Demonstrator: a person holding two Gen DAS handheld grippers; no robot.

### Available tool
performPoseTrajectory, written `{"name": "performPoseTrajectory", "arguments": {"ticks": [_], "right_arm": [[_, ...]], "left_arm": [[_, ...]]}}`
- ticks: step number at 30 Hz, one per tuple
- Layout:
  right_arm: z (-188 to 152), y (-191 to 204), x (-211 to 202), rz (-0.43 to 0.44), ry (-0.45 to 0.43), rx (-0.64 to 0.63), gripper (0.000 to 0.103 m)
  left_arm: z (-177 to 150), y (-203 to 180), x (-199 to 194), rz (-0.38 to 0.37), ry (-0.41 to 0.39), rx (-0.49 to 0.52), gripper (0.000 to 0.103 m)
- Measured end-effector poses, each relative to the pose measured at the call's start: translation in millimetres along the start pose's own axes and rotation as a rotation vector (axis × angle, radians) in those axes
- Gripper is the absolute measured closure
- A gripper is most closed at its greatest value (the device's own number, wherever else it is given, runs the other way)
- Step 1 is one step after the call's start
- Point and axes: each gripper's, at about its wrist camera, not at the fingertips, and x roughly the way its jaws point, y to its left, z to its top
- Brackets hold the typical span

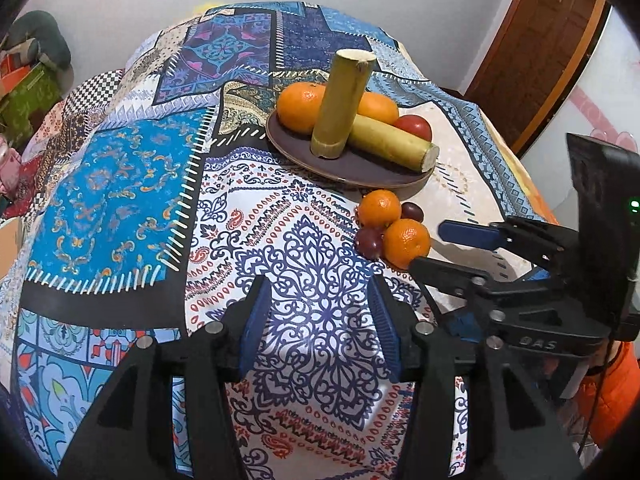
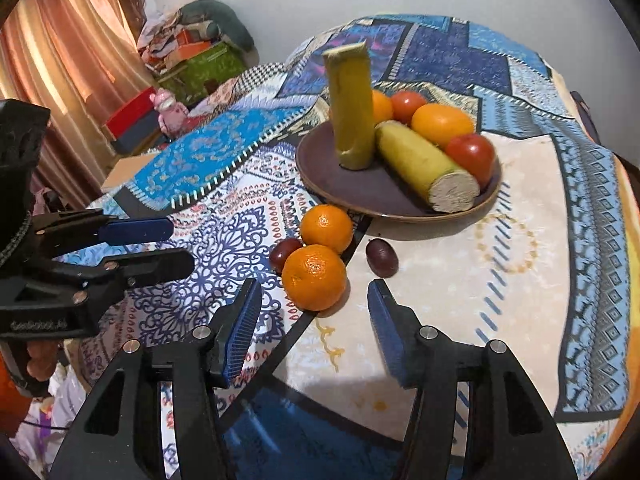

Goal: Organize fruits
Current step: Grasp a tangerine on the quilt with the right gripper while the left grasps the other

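Bright even indoor light, soft shadows under the fruit, strong fisheye bending, dark vignetted corners, slight softness throughout

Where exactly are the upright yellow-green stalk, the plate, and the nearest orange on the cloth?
upright stalk (image 2: 352,108), right wrist view, middle of its side.
plate (image 2: 360,188), right wrist view, bare purple surface near its front.
nearest orange (image 2: 314,277), right wrist view, centre of its peel.

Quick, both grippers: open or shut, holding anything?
Left gripper: open, holding nothing.
Right gripper: open, holding nothing, fingers pointed at the near orange.
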Motion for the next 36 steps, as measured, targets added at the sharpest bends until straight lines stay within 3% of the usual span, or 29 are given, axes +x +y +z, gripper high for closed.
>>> {"name": "performPoseTrajectory", "arguments": {"ticks": [7,22,25,29,36], "right_arm": [[0,3,15,0.018,0.032,-0.013,0.068],[-12,-33,-26,-0.002,-0.047,0.057,0.068],[-13,-41,-34,-0.015,-0.064,0.072,0.068],[-13,-45,-39,-0.021,-0.075,0.078,0.068],[-7,-46,-38,-0.007,-0.091,0.080,0.068]], "left_arm": [[8,-3,5,-0.014,-0.010,0.018,0.053],[50,-40,53,-0.059,0.034,0.069,0.054],[52,-46,65,-0.056,0.056,0.073,0.055],[54,-46,76,-0.057,0.087,0.059,0.068],[54,-45,71,-0.057,0.060,0.061,0.069]]}}
